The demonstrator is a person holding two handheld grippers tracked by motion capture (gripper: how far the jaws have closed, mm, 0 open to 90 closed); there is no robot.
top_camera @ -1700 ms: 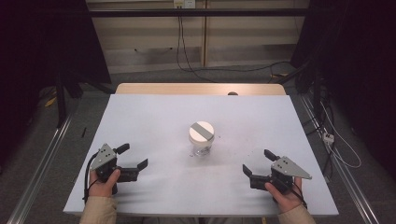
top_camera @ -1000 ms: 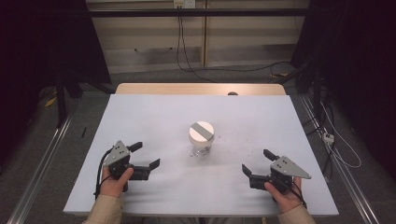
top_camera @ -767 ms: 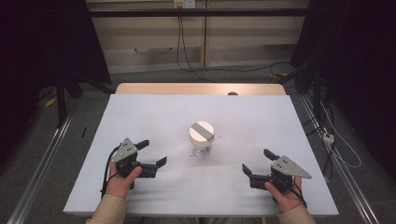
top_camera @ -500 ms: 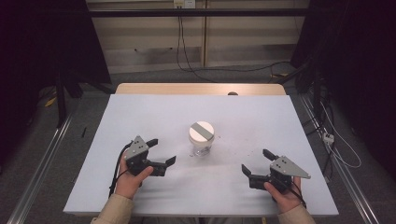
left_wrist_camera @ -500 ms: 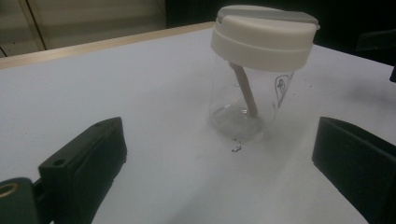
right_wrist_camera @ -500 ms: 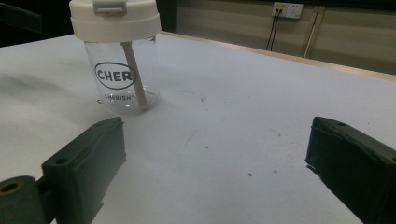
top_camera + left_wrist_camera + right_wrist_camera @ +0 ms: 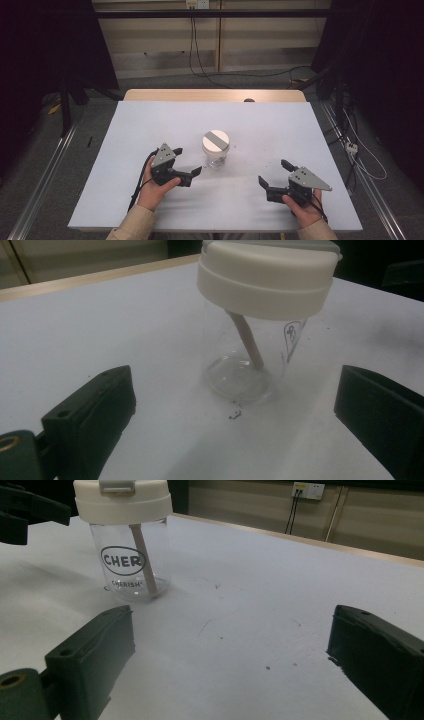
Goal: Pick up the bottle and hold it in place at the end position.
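Note:
A clear plastic cup (image 7: 216, 148) with a white lid and a grey flap stands upright at the middle of the white table (image 7: 150, 120). Inside it leans a tan straw (image 7: 246, 340). My left gripper (image 7: 187, 161) is open just left of the cup, its jaws short of the cup's sides. From its own camera the cup (image 7: 255, 325) stands close ahead between the jaws (image 7: 235, 425). My right gripper (image 7: 280, 174) rests open near the front right, well apart from the cup (image 7: 131, 545), which bears black "CHER" lettering.
A wooden strip (image 7: 210, 95) runs along the table's far edge. Cables (image 7: 200, 45) hang on the wall behind, and a power strip (image 7: 351, 147) lies on the floor at the right. Metal rails (image 7: 45, 170) flank the table.
My left gripper has slid right and forward across the table, from the front left up to the cup's left side. The right gripper has stayed put.

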